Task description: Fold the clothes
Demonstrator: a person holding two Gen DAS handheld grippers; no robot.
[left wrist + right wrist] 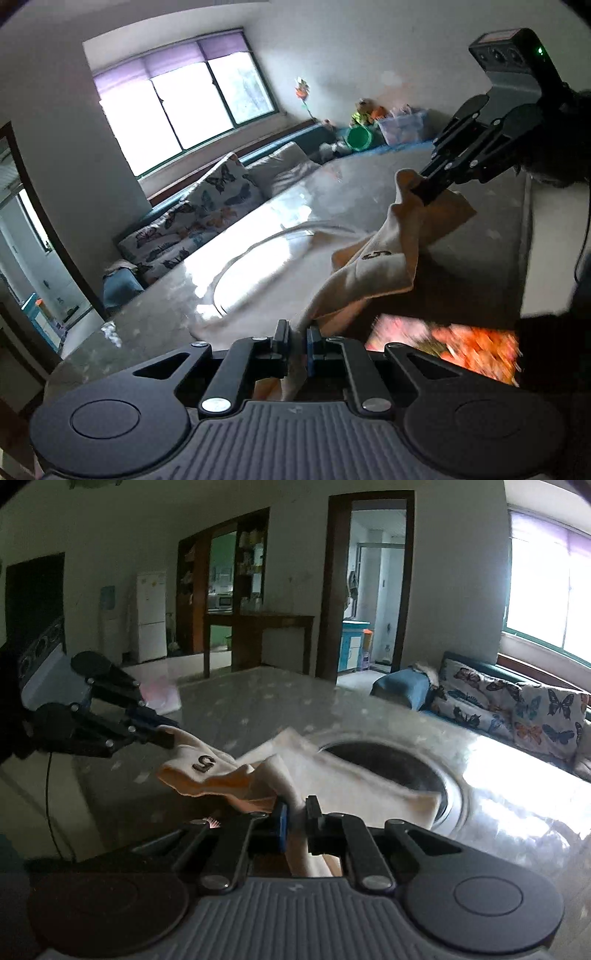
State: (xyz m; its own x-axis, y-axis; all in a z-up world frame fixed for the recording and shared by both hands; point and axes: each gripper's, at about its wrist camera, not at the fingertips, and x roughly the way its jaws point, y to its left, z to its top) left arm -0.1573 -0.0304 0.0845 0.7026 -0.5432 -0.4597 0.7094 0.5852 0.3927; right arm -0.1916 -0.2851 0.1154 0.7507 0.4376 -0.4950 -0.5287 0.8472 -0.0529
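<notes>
Left wrist view: the left gripper (297,338) pinches one end of a cream garment (373,269), whose long axis stretches ahead-right to the right gripper (419,192), likewise clamped on it, above the table (258,229).

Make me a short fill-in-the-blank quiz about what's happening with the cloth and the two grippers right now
1. Both the left gripper and the right gripper are shut on the same cream ____.
2. The dark mark printed on the garment is the numeral ____.
3. The cushion on the sofa by the window is patterned with ____.
4. The round rim is set into the glossy ____.

Missing words: garment; 5; butterflies; table
</notes>
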